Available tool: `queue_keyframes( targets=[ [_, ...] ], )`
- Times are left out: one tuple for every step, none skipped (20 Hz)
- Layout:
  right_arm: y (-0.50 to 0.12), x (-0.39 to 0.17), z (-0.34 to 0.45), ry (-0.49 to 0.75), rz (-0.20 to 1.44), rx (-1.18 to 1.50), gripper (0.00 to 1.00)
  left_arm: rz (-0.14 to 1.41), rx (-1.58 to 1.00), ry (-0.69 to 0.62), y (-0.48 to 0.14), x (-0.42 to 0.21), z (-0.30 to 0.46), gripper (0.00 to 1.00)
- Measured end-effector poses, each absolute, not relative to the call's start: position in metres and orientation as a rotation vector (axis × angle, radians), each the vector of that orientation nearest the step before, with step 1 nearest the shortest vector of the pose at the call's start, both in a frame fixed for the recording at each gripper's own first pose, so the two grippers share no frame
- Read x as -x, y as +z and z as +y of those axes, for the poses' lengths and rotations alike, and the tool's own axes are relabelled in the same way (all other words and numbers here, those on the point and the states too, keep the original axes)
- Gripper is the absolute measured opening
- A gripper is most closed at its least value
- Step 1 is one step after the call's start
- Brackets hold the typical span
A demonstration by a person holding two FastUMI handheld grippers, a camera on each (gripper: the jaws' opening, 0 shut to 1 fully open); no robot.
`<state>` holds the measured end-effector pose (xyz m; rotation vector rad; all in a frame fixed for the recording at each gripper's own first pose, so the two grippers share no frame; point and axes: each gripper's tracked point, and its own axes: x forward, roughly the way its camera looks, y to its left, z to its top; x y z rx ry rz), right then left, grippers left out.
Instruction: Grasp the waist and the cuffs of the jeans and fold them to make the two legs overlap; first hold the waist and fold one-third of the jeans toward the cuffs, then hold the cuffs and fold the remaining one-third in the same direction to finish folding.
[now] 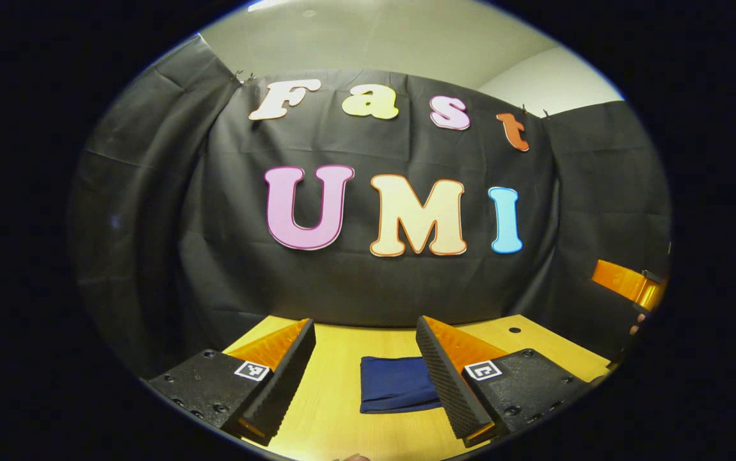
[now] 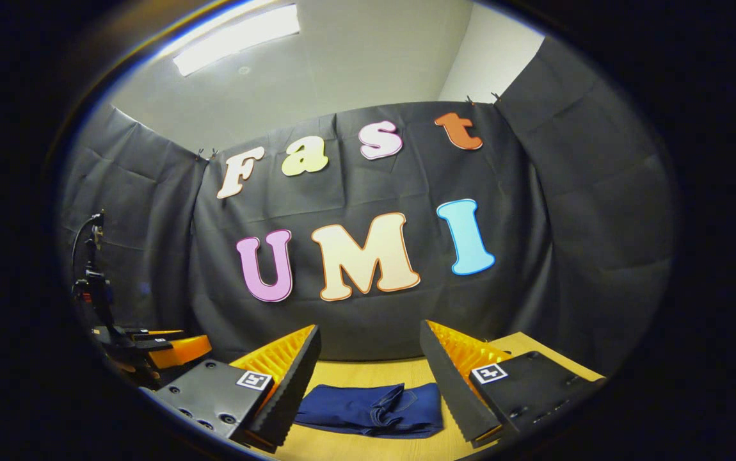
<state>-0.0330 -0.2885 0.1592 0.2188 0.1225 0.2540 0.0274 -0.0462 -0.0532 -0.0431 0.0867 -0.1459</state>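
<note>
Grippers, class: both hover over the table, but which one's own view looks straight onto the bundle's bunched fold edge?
The right gripper: its view shows the jeans' bunched folds; the left gripper sees a smooth face.

Folded dark-blue denim jeans (image 2: 371,410): matt woven cloth, soft creases. Light wooden table (image 1: 336,410): smooth, faint sheen, fine grain. Left claw (image 1: 365,378) fingers (image 1: 445,378): ribbed, matt, rough. Black cloth wall (image 2: 368,320): matt, wrinkled.

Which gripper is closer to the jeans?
About equal; neither clearly. Left gripper and right gripper both hover open, short of the folded jeans on the table.
</note>
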Motion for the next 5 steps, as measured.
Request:
queue_keyframes(
  targets=[
    [0.162, 0.037, -0.286, 0.255, 0.117, -0.214, 0.97, 0.079, 0.041, -0.151, -0.050, -0.025, -0.045, 0.94],
    [0.167, 0.040, -0.284, 0.257, 0.109, -0.210, 0.97, 0.072, 0.043, -0.159, -0.047, -0.023, -0.045, 0.94],
    [0.171, 0.044, -0.283, 0.257, 0.103, -0.206, 0.97, 0.065, 0.047, -0.164, -0.044, -0.022, -0.046, 0.94],
    [0.173, 0.046, -0.282, 0.256, 0.096, -0.202, 0.97, 0.060, 0.051, -0.168, -0.042, -0.021, -0.045, 0.94],
    [0.177, 0.048, -0.282, 0.255, 0.089, -0.200, 0.97, 0.054, 0.052, -0.172, -0.040, -0.019, -0.046, 0.94]
  ],
)
